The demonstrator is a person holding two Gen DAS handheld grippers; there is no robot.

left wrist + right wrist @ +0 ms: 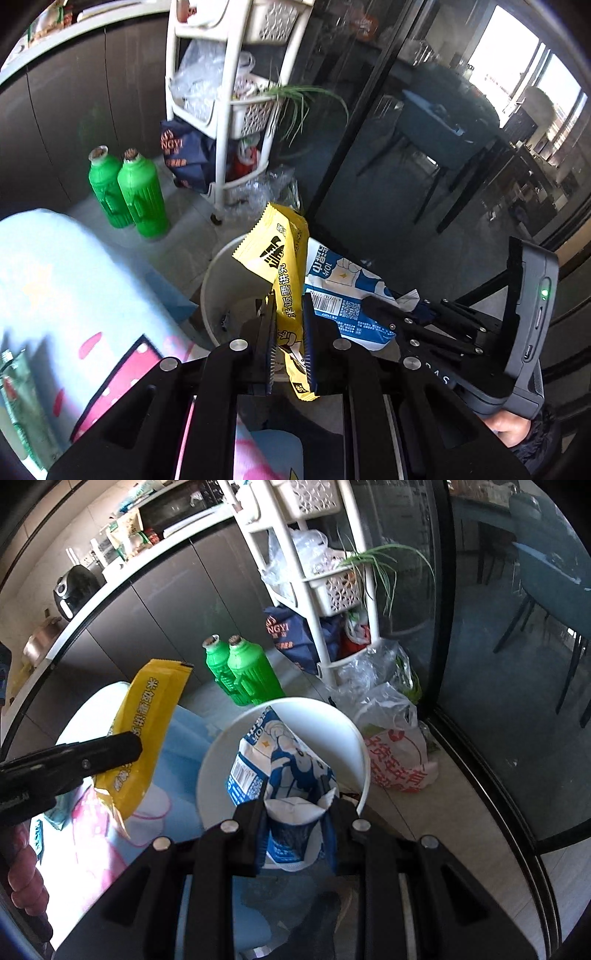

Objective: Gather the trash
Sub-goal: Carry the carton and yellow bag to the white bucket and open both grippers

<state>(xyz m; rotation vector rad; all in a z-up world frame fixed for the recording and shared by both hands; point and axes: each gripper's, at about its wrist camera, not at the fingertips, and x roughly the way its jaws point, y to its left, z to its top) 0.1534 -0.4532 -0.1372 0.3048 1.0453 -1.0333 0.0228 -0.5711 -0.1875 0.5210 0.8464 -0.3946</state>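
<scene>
My left gripper [290,314] is shut on a yellow snack wrapper [284,254] and holds it above the near rim of a white round bin [218,273]. My right gripper [297,805] is shut on a blue and white wrapper [280,760] and holds it over the mouth of the same bin [236,738]. The blue wrapper [343,291] and the right gripper [410,321] show to the right in the left wrist view. The yellow wrapper [147,731] and the left gripper [122,749] show to the left in the right wrist view.
Two green bottles [240,672] stand on the floor behind the bin. A white shelf cart [325,572] with bags stands beyond them. Plastic bags [395,746] lie right of the bin by a glass door [498,664]. A light blue cloth-covered table [74,295] is at the left.
</scene>
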